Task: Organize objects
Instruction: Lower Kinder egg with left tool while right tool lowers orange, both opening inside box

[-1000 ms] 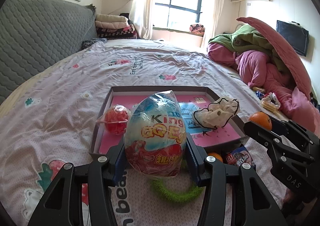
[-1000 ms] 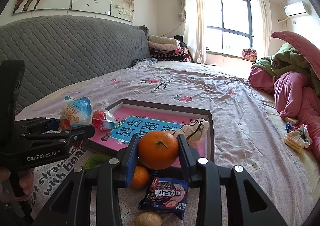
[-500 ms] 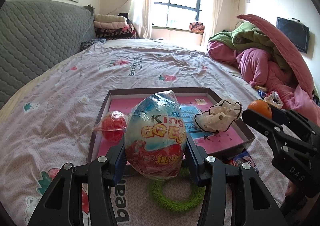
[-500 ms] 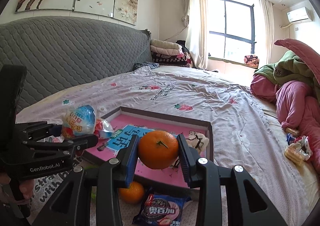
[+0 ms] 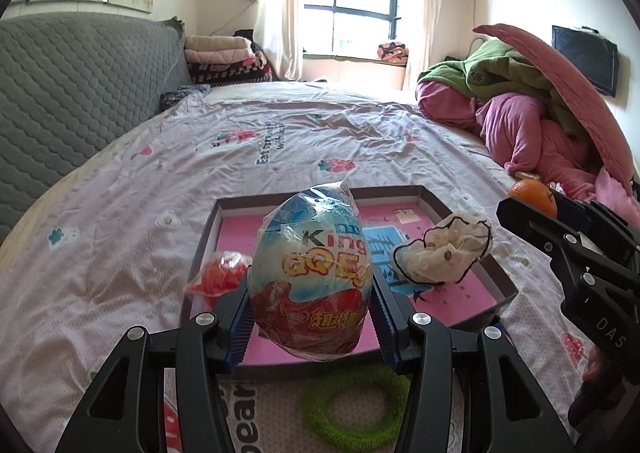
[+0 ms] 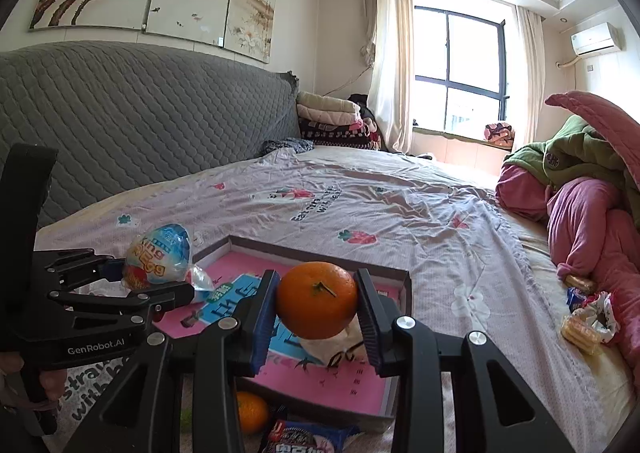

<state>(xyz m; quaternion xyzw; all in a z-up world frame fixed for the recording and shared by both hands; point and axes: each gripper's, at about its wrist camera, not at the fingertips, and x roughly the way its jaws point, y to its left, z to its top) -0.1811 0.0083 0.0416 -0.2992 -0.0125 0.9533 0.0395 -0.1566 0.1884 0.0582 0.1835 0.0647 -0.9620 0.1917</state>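
My left gripper is shut on a big wrapped toy egg, blue above and red below, held over the near edge of a shallow box with a pink floor. From the right wrist view that same egg hangs at the left. My right gripper is shut on an orange, above the box's near side. Inside the box lie a red wrapped ball and a cream scrunchie. The right gripper and its orange show at the right edge of the left wrist view.
On the bedspread before the box lie a green fuzzy ring, a second orange and a blue snack packet. Snacks lie at the right by pink and green bedding. A grey headboard runs along the left.
Both grippers have lifted a little with their loads, the box and loose items sliding lower in view. Each grip is unchanged.
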